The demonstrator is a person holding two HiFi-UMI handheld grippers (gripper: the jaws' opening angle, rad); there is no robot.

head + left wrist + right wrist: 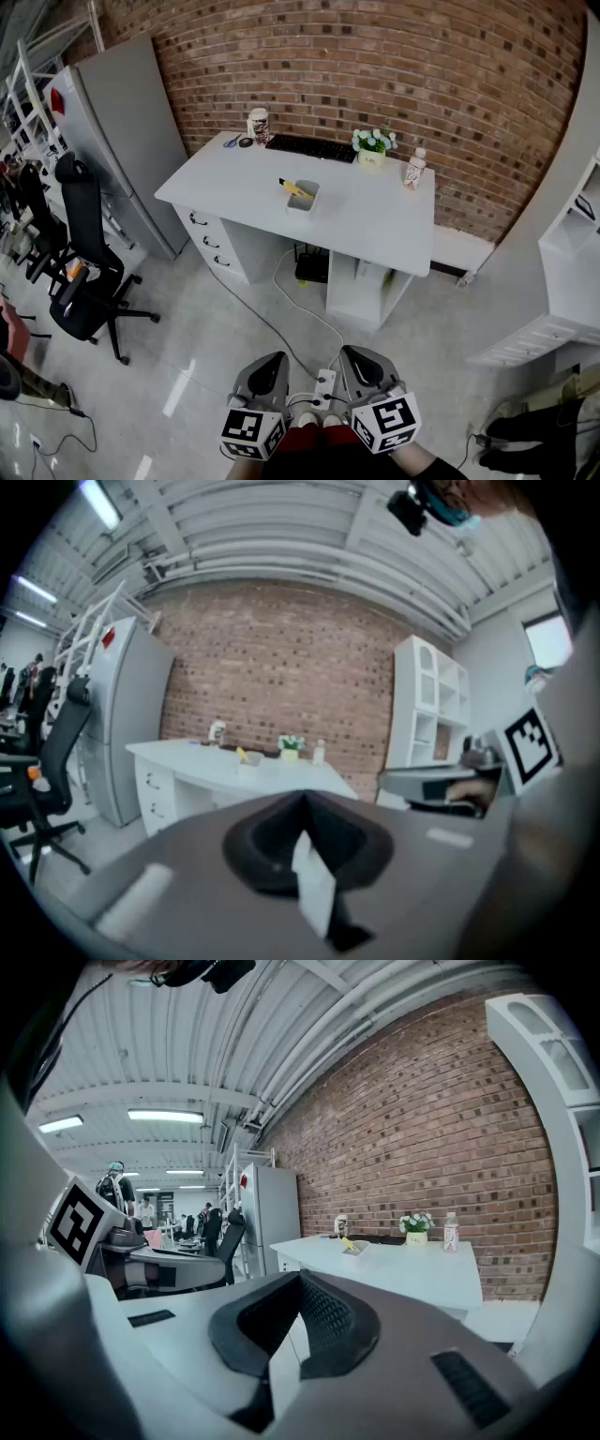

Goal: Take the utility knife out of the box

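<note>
A small grey box [305,200] stands in the middle of the white desk [375,225] across the room, and a yellow utility knife [294,187] sticks out of it. Both grippers are held low and close to the body, far from the desk. My left gripper [272,366] is shut with nothing in it, and my right gripper [356,361] beside it is shut and empty as well. In the left gripper view the box [249,760] and knife [242,754] are small beyond the shut left gripper [305,803]. In the right gripper view the box [356,1249] lies past the shut right gripper [300,1281].
On the desk are a keyboard [311,147], a cup [258,125], a flower pot [373,147] and a bottle [413,172]. A black office chair [84,267] and a grey cabinet [127,131] stand to the left, white shelving [572,272] to the right. A power strip [325,382] and cables lie on the floor.
</note>
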